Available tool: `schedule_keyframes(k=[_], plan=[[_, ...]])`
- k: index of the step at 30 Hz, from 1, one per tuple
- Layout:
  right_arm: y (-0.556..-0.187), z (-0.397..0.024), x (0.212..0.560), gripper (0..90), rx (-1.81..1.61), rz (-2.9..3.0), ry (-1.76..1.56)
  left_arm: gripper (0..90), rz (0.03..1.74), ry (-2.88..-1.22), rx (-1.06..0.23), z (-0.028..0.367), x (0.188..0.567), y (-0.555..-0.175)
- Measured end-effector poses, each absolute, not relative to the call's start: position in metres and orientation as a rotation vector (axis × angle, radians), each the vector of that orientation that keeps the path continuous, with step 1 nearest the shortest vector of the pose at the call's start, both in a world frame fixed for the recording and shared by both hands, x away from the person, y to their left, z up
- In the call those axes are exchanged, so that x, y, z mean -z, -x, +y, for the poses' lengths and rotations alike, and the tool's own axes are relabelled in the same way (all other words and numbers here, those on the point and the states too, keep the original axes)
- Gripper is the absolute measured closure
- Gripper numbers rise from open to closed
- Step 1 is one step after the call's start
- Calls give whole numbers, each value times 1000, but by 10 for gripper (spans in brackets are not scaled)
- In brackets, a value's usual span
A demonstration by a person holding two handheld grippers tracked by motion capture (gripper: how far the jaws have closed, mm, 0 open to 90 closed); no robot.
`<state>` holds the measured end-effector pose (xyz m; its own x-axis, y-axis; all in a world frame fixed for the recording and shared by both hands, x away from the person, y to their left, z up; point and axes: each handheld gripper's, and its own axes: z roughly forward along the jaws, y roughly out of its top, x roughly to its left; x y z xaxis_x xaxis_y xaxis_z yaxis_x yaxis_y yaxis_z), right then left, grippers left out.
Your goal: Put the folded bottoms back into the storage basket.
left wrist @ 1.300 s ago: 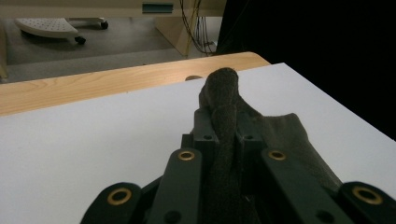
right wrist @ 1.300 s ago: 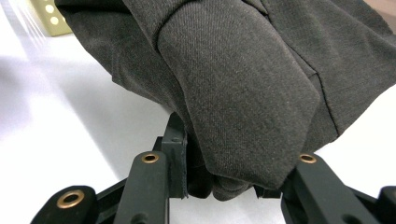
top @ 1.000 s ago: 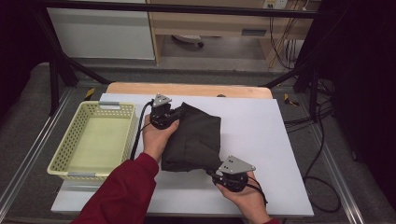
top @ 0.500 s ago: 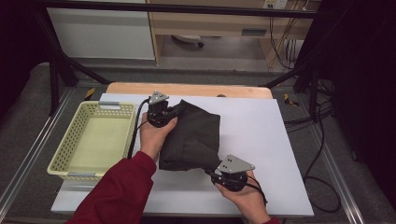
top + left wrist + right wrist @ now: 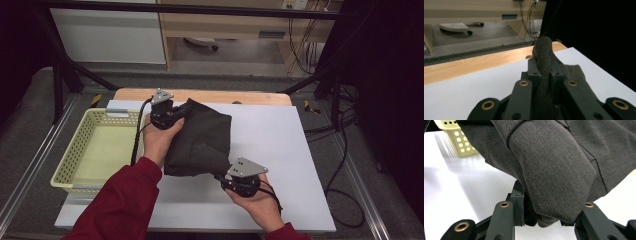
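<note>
A folded dark garment (image 5: 200,137) hangs between both grippers, just right of the yellow basket (image 5: 95,150); left gripper (image 5: 172,117) clamps its far corner, right gripper (image 5: 225,177) its near corner.

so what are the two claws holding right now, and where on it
Both hold the folded dark grey garment: the left claw pinches a bunched far corner, the right claw clamps the folded near edge.

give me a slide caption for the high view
Both grippers, left and right, clamp opposite ends of a folded dark garment beside a yellow basket.
</note>
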<state>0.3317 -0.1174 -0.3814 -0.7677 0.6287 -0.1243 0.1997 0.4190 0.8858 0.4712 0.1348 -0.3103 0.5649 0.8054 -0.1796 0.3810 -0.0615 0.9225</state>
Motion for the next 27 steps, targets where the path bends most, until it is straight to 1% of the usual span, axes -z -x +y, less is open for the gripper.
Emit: schedule_keyframes(k=[13,27], plan=[[-350,-104,370,639,-1314,2281,-700,830,1029,-1647,-456,149,305,-485],[-354,-79,356,639,-1333,2311,-656,830,1045,-1616,-492,182,290,-477]])
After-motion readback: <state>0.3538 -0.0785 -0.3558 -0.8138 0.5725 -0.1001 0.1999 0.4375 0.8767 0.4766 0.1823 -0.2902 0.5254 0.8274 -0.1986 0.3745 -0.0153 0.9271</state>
